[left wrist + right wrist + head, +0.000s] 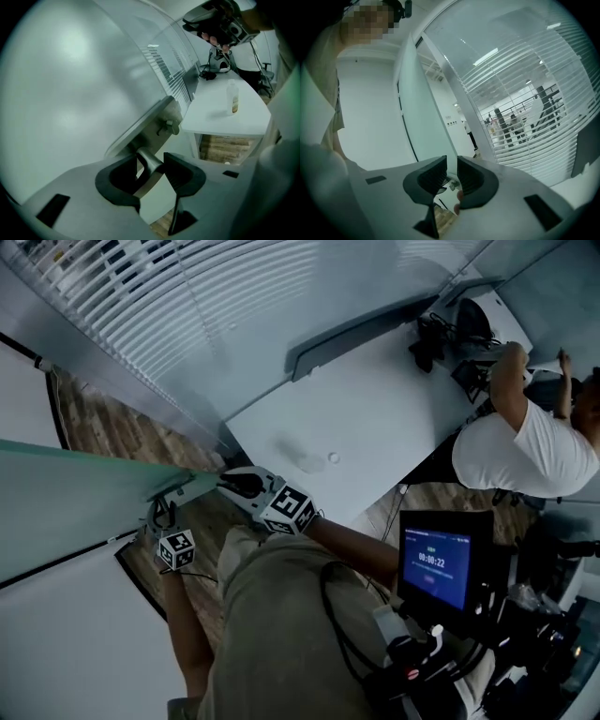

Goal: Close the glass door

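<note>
Two grippers reach forward past a blue-lit screen [436, 563] mounted close to the person's body, and meet at the free edge of the glass door [94, 488]. The door stands open at an angle, its green top edge running in from the left of the head view. The left gripper [162, 514] has its jaws closed round the door handle [147, 158], a metal bar that fills the space between the pads. Just beyond the handle sits the metal lock fitting [169, 123] with its small turn knob. The right gripper [240, 486] lies just beside the door's end. Its jaws stand a narrow gap apart, pinching nothing that shows. Wooden floor [94, 418] lies below. Past the door, a white surface [356, 418] carries a small bottle [232, 97]. Behind it runs a glass wall with slatted blinds [169, 287]. At the surface's far end a person in a white shirt [525, 451] leans toward some dark gear.
</note>
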`<state>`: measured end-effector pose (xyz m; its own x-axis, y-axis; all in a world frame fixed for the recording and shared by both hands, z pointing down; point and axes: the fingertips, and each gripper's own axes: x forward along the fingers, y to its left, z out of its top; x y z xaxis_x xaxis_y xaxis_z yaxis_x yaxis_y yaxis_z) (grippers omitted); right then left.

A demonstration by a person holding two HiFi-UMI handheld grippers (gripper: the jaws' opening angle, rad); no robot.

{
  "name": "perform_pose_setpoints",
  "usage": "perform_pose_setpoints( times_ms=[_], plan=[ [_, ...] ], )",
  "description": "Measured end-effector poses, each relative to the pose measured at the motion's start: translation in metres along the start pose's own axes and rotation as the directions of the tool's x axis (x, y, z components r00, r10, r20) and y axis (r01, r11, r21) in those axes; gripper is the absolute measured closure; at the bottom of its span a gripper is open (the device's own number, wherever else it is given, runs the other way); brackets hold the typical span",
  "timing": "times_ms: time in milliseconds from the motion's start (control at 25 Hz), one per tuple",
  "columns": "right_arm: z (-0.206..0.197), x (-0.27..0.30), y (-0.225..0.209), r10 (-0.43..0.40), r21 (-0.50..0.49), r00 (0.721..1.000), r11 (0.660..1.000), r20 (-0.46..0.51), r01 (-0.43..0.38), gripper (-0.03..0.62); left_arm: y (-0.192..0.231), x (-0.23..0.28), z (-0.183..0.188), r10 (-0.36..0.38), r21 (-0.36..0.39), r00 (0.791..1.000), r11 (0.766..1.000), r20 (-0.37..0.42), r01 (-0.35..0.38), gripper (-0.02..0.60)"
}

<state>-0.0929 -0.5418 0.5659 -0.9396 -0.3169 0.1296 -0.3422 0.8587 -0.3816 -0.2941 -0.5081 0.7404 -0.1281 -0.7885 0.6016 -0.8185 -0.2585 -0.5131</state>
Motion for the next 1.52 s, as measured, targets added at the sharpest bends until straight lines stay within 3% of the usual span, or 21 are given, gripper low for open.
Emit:
perform_pose_setpoints(
  times_ms=[120,280,680,840,1160,1400,1520],
  plan=[
    [0.002,0.0,-0.001,-0.014,-0.002,1.0,1.0,0.004,0.014,0.52,0.004,0.005,0.006,-0.049,-0.059,0.999,0.997,-0.003,0.048,0.388],
    [0.008,0.004,-0.012,-0.052,0.004,0.999,0.999,0.005,0.052,0.52,0.008,0.021,0.015,-0.072,-0.077,0.997,0.995,-0.019,0.07,0.388],
    [0.018,0.017,-0.026,-0.096,0.005,0.995,0.995,0.02,0.096,0.52,0.024,0.049,0.029,-0.049,-0.095,0.998,0.994,-0.032,0.046,0.388],
    [0.007,0.031,-0.033,-0.101,-0.003,0.995,0.995,0.009,0.101,0.52,0.031,0.064,0.018,-0.025,-0.114,0.998,0.993,-0.06,0.018,0.388],
    [0.017,0.011,-0.042,-0.106,0.004,0.994,0.994,0.028,0.106,0.52,0.023,0.048,0.015,0.035,-0.053,0.998,0.998,-0.058,-0.038,0.388],
    [0.019,0.0,-0.053,-0.074,-0.017,0.997,0.997,-0.005,0.074,0.52,0.024,0.051,0.026,0.074,-0.018,0.994,0.997,-0.084,-0.076,0.388],
    [0.01,0.003,-0.046,-0.064,-0.037,0.998,0.997,-0.021,0.063,0.52,0.025,0.05,0.015,0.101,0.003,0.991,0.995,-0.085,-0.101,0.388]
  ],
)
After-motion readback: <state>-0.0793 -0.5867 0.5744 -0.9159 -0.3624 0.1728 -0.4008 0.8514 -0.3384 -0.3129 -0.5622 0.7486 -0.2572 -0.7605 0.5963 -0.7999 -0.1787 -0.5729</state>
